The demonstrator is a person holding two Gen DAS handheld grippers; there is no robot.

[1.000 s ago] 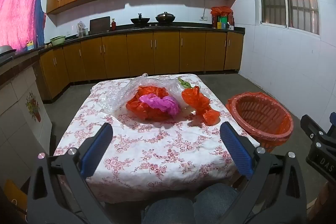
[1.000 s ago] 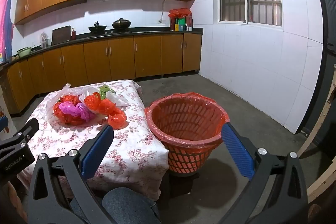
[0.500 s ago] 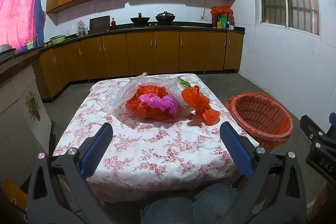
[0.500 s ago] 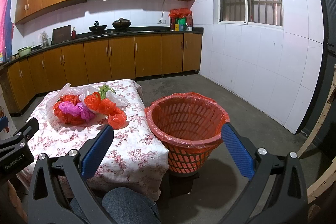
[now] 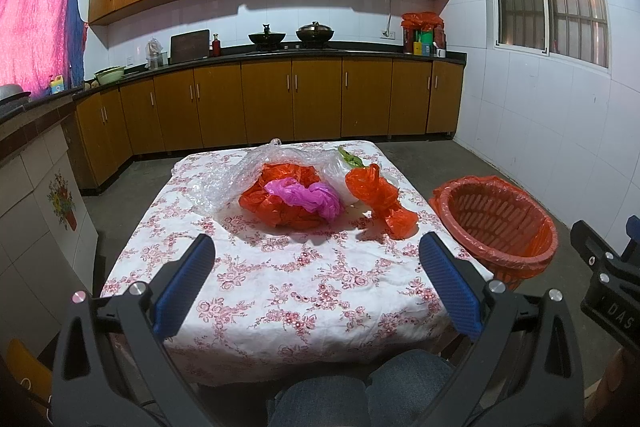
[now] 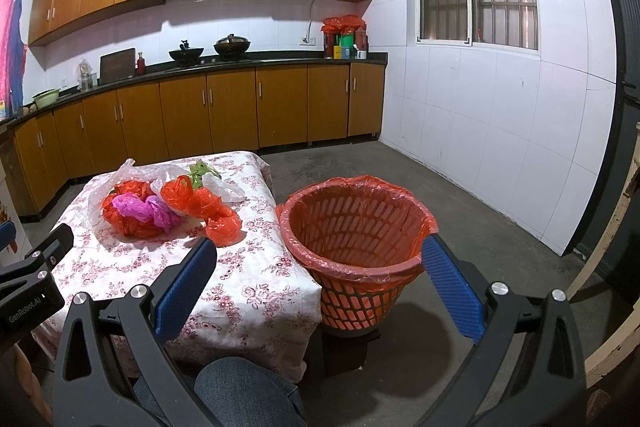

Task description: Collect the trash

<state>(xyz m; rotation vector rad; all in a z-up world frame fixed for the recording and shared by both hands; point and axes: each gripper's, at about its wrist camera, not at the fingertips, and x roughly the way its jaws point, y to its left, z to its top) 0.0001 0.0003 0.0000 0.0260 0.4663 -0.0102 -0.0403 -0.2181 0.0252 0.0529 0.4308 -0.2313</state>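
Nothing has moved to speak of since the earlier frames: we keep both grippers hovering at the near edge of the bench (image 5: 280,287), and the trash lies as it did. Our left gripper (image 5: 316,283) has its jaws wide apart and empty; our right gripper (image 6: 316,287) is likewise spread and holds nothing. Toward the far edge sits the heap: a red bag bundle (image 5: 288,203) with a pink bag (image 5: 308,197) draped on it, a clear bag (image 5: 236,175) at its left, and a loose red bag (image 5: 380,199) nearer the right edge, with green leaves (image 5: 352,159) behind it. The lined red basket (image 6: 352,231) stands just off the bench's right edge. We judge collecting has not begun; next we should reach forward and close on the loose red bag, nearest the basket.
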